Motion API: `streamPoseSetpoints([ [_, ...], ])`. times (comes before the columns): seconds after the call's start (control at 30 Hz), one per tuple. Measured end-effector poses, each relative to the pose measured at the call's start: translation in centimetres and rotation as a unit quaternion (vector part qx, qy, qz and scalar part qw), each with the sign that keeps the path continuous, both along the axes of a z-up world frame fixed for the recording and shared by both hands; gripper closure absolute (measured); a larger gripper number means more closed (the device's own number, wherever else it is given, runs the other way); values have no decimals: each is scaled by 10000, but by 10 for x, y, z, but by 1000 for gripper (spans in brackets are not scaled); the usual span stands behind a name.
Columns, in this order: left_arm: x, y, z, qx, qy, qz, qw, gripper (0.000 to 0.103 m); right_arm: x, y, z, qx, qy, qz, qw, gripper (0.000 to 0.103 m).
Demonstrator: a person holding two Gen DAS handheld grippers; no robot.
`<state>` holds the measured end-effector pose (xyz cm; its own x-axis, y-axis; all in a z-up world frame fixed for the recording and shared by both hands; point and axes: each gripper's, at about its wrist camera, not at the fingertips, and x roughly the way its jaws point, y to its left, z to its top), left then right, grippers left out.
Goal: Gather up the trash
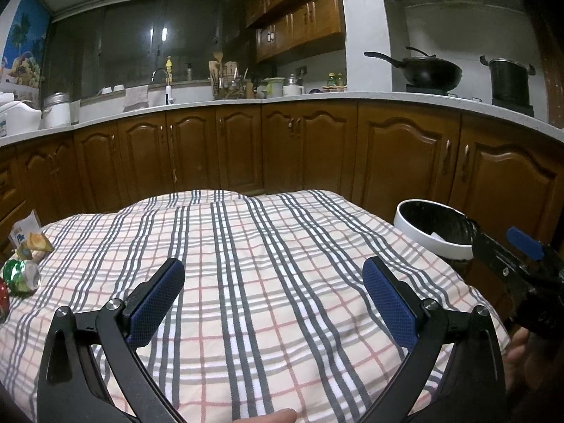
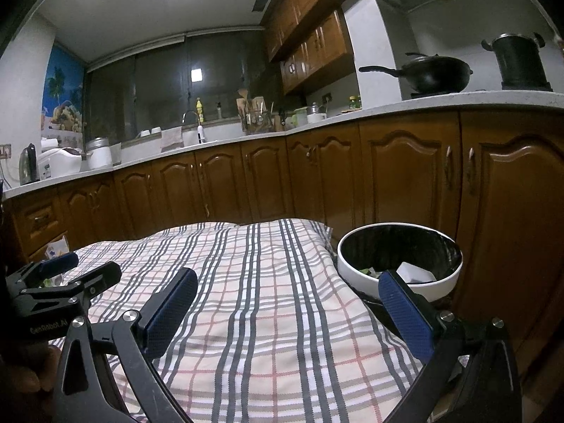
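Note:
A crushed green can (image 1: pixel 22 276), a small carton (image 1: pixel 24 229) and a crumpled yellow wrapper (image 1: pixel 38 243) lie at the far left of the plaid-covered table (image 1: pixel 264 264). A white bin with a black liner (image 1: pixel 435 227) stands off the table's right edge; in the right wrist view (image 2: pixel 400 261) it holds white paper and green scraps. My left gripper (image 1: pixel 273 275) is open and empty above the cloth. My right gripper (image 2: pixel 289 290) is open and empty beside the bin; it also shows in the left wrist view (image 1: pixel 518 250).
Brown wooden cabinets (image 1: pixel 310 148) run behind the table under a white counter (image 1: pixel 317 97). A black wok (image 1: pixel 428 70) and a pot (image 1: pixel 509 77) sit on the counter at right. A red item (image 1: pixel 3 299) is at the left edge.

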<state>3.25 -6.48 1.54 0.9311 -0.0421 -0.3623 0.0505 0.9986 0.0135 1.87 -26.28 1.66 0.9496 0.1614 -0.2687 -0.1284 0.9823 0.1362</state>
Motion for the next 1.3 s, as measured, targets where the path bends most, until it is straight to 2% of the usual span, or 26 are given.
streamPoseSetpoints([
  [1.3, 2, -2, 1, 62, 4, -86, 9999, 0, 1, -1, 2, 20, -7, 5, 10000, 0],
])
